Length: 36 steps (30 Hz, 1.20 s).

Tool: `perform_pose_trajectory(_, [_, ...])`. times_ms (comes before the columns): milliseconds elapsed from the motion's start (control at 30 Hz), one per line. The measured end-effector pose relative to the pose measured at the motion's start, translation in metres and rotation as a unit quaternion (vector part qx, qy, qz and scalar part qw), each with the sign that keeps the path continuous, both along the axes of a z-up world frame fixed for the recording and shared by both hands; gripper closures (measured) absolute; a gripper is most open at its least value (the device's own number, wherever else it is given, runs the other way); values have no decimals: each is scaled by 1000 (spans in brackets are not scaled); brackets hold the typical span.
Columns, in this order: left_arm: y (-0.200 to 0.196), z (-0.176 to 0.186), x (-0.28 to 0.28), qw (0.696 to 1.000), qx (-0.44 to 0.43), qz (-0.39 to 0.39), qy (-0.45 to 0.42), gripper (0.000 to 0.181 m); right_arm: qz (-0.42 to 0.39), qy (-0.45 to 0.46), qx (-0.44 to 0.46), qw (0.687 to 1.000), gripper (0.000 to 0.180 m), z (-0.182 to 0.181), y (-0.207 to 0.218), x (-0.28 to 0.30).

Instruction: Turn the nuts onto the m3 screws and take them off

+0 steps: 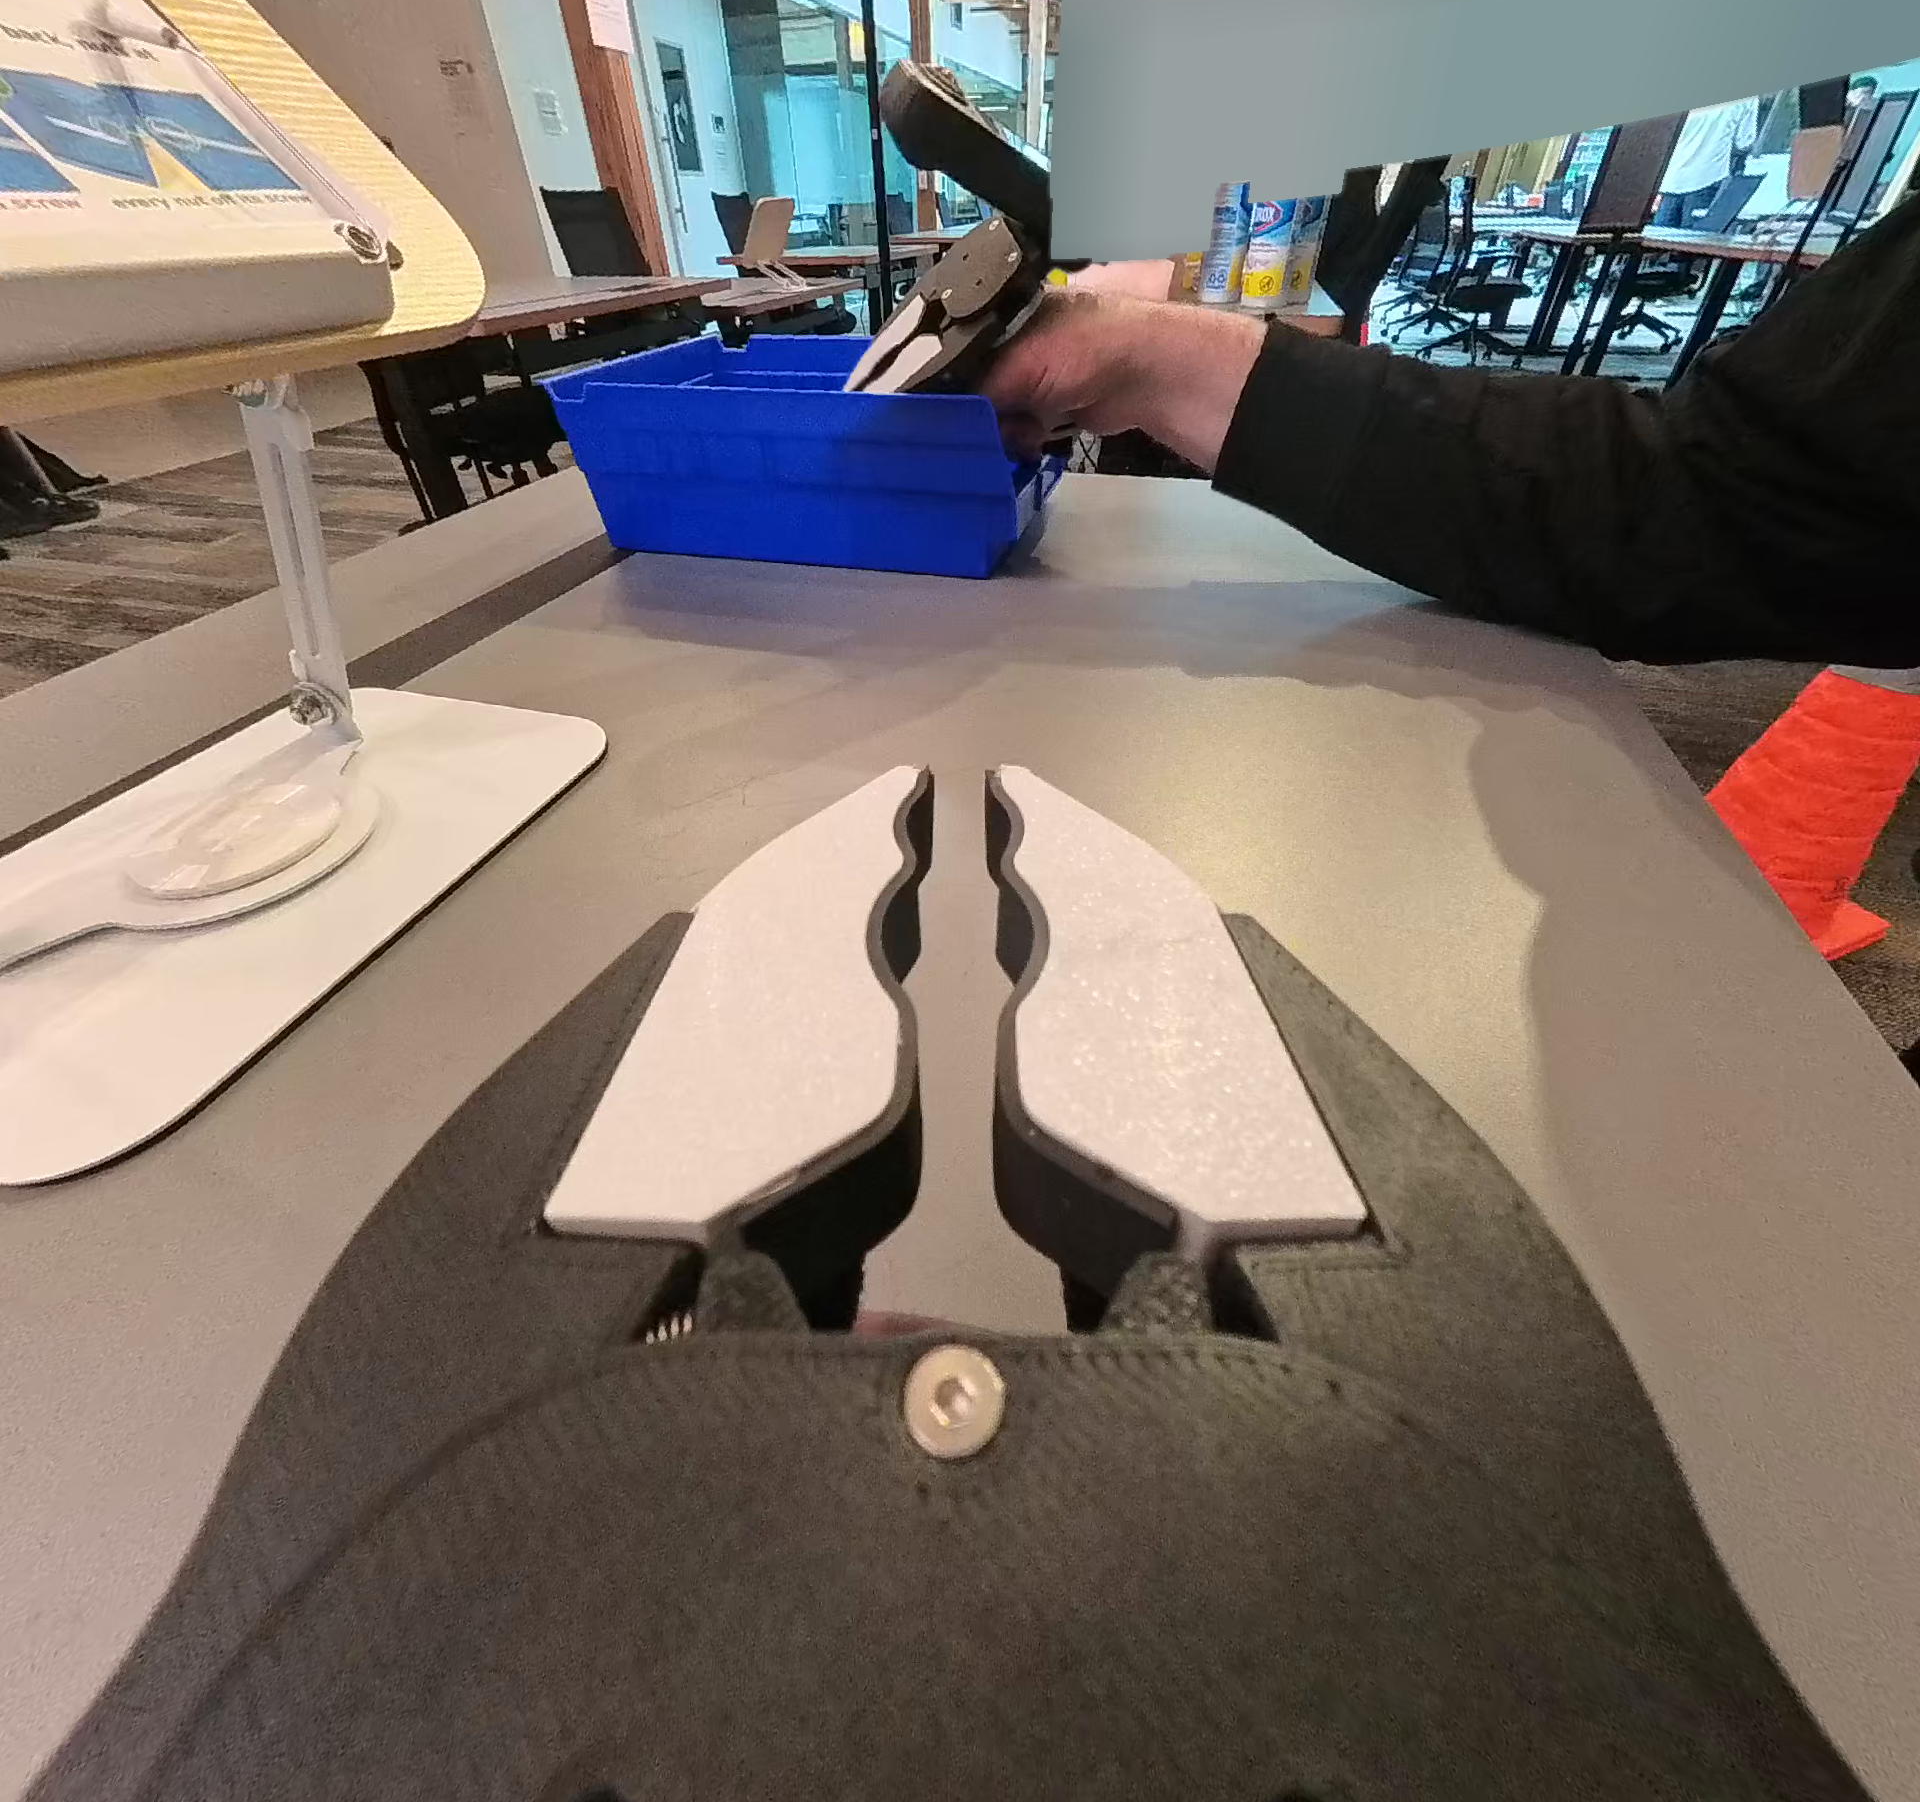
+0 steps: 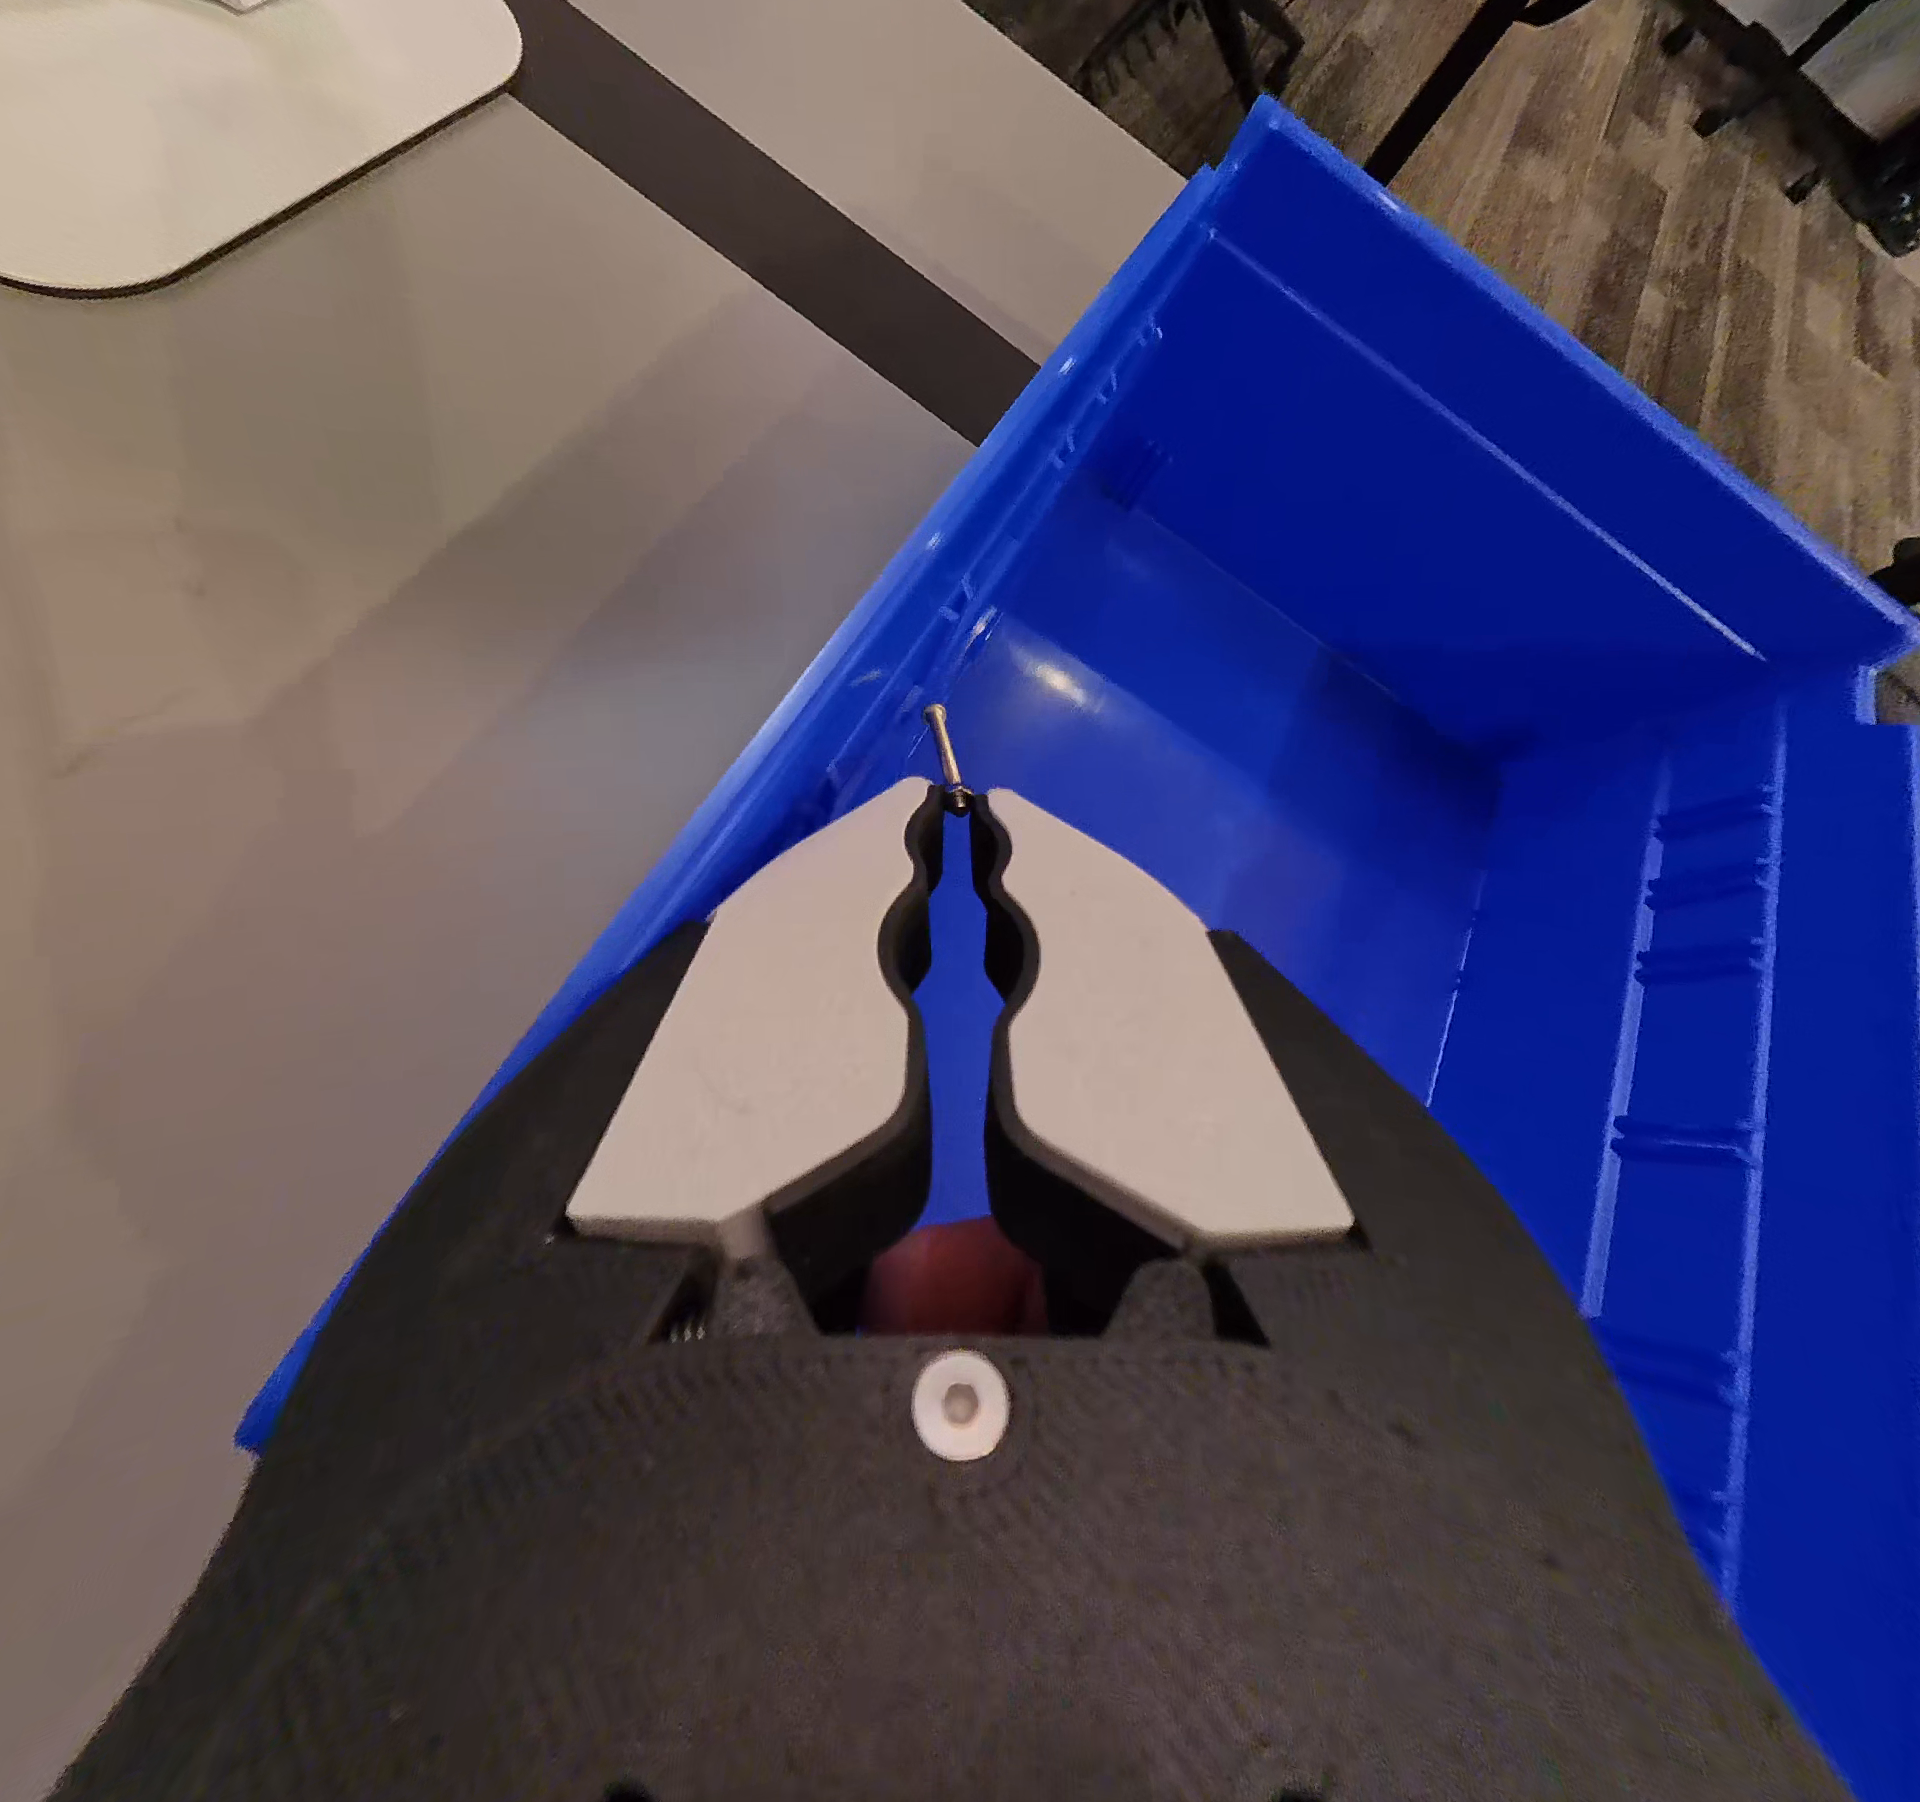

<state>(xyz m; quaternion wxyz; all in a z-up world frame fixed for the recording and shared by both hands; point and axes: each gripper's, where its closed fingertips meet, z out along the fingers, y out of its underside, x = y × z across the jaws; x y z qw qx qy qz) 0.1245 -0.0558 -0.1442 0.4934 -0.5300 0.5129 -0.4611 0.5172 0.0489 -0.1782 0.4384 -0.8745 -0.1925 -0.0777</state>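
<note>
**Screw pinched at the bin while the other gripper is waiting**

Office desks and rolling chairs are filling the background, and up close a grey table point(image 1: 1195, 713) is carrying everything that matters. At its far edge a blue bin point(image 1: 790, 485) is sitting, placed, I would guess, to keep small hardware from rolling away across the smooth top.

Over that bin, the right gripper point(image 2: 957, 794) is tilting down, a person's hand point(image 1: 1122, 370) wrapped around its handle. Its fingertips are pinching the end of a small screw point(image 2: 945, 744), which is sticking out ahead of the tips toward the bin's inner wall. A small darker lump is sitting right at the pinch; it could be a nut, but it is too small to be sure. Holding the screw by one end looks deliberate: it is leaving most of the shaft exposed, where a nut would need to travel.

Nearer to me, the left gripper point(image 1: 956, 786) is hovering low over bare table, well apart from the bin. Its fingers point(image 1: 769, 1004) are standing slightly parted with nothing between them, grey table showing through the gap. It seems to be idling there until the screw is brought over for the two-handed turning.

Off to the left, a white stand point(image 1: 260, 869) is propping up an instruction board point(image 1: 187, 152), angled so whoever is working can glance at it.

I cannot see any loose nuts in the bin from these angles.
</note>
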Motion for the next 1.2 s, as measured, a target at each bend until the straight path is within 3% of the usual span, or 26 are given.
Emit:
perform_pose_trajectory(400, [0,-1,0,1000,0,-1,3,171,-39,-37,-36,998,174,-9,-3,11])
perform_pose_trajectory(633, [-1,-1,1,1000,-1,-1,3,169,-47,-41,-38,997,163,-10,-3,15])
perform_pose_trajectory(933, [1,1,-1,1000,-7,4,-5,164,-75,-50,38,995,172,21,-6,19])
perform_pose_trajectory(1200, [21,45,-31,995,19,59,-72,151,-126,-57,183,973,180,79,-22,24])
